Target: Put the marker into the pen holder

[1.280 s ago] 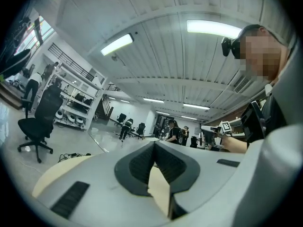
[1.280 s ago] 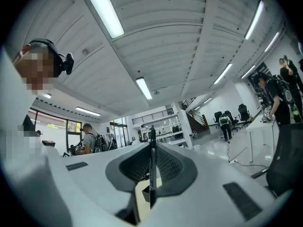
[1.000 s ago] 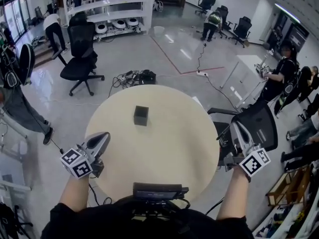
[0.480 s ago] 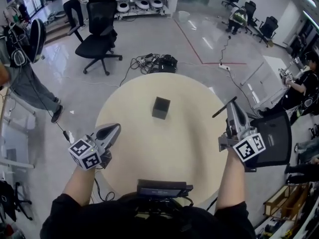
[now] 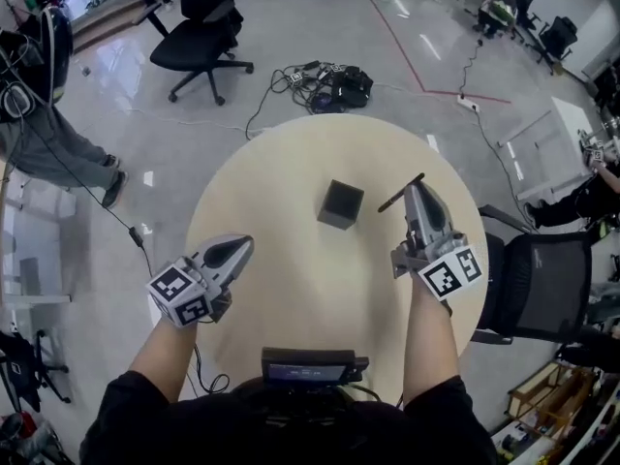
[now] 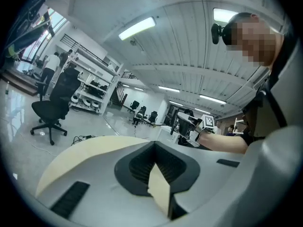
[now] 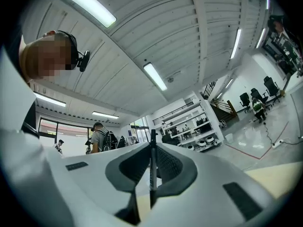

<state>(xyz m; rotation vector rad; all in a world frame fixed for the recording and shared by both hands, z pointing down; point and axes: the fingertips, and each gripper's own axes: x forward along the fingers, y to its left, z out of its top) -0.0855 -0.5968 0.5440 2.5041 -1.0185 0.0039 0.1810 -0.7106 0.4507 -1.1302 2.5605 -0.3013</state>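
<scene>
The black cube-shaped pen holder [image 5: 341, 204] stands upright near the middle of the round beige table [image 5: 281, 163]. My right gripper [image 5: 415, 190] hovers just right of it, shut on a thin black marker [image 5: 400, 194] that lies crosswise at its tips. In the right gripper view the marker [image 7: 152, 167] shows as a dark stick pinched upright between the jaws. My left gripper [image 5: 244, 246] is at the table's left front, shut and holding nothing. In the left gripper view its jaws meet over the table edge [image 6: 90, 148].
A black office chair [image 5: 538, 279] stands close to the table's right side, another [image 5: 208, 27] further back left. Cables and a black bag [image 5: 334, 80] lie on the floor behind the table. A dark device [image 5: 308, 366] sits at the near edge. A person [image 5: 39, 143] stands at left.
My right gripper has swung in from beyond the table's right edge to beside the pen holder, carrying the marker. The head view has tilted down. The left gripper has hardly moved.
</scene>
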